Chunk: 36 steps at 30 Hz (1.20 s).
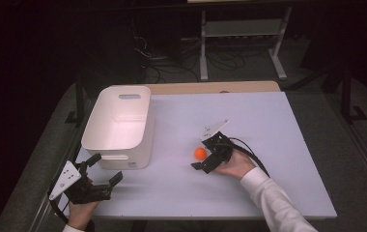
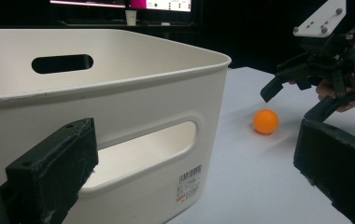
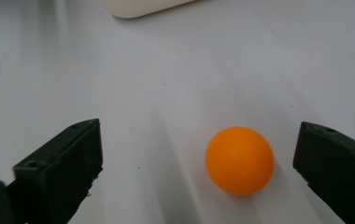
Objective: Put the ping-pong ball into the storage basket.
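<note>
Table (image 1: 268,188) carries everything, pale top with wide bare margins, so the work sits mid-surface within easy reach of both hands.

Bin (image 1: 119,126) next: white plastic tub, open side up, handle slots in its end walls, long axis running away from the person. It stands on the left half, near the left hand, and reads as the likely drop-off target. I see nothing inside.

Left gripper (image 1: 106,170) is parked at the near left corner just beside the bin's near wall, jaws spread, nothing between them. It aims along the bin's end wall toward the ball. Judgement: waiting, or ready to steady the bin.

Right gripper (image 1: 202,152) lies low over the table, jaws spread wide and straddling the ball, pads clear of it on both sides. In the right gripper view the ball sits off-centre, closer to the right-hand jaw, so one pad would likely touch first and could nudge it sideways.

Ball (image 3: 240,160) is smallest: orange, smooth, resting on the table right of the bin, apart from it. It is a sphere, so it has no long axis or heading and any approach angle grips the same. Rolling is the risk.
</note>
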Each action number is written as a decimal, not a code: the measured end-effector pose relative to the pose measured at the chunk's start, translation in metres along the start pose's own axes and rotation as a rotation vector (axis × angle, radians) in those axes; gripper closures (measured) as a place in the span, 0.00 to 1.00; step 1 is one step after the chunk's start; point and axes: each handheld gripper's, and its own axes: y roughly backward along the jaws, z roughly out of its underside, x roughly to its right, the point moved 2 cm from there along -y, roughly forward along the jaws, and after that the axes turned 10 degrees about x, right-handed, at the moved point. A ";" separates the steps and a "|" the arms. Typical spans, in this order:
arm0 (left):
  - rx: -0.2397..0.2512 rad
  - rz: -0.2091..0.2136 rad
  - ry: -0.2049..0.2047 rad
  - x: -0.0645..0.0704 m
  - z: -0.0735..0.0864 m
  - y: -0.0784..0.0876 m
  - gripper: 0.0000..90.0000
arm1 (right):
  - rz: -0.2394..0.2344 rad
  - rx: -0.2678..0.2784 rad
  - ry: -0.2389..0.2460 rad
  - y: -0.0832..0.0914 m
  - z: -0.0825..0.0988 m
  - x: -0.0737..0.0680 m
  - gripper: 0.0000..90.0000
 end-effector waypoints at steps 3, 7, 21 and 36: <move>0.001 0.001 -0.002 0.000 0.000 0.000 0.00 | -0.002 -0.008 -0.005 -0.002 0.002 0.004 0.06; 0.000 0.001 -0.001 0.000 0.000 0.000 0.00 | -0.003 -0.018 -0.007 -0.003 0.004 0.010 0.11; 0.001 0.004 0.001 0.000 0.000 0.000 0.00 | 0.001 -0.062 -0.010 -0.011 0.012 0.018 0.23; 0.000 0.004 0.001 0.000 0.000 0.000 0.00 | 0.013 -0.064 -0.003 -0.015 0.014 0.021 0.35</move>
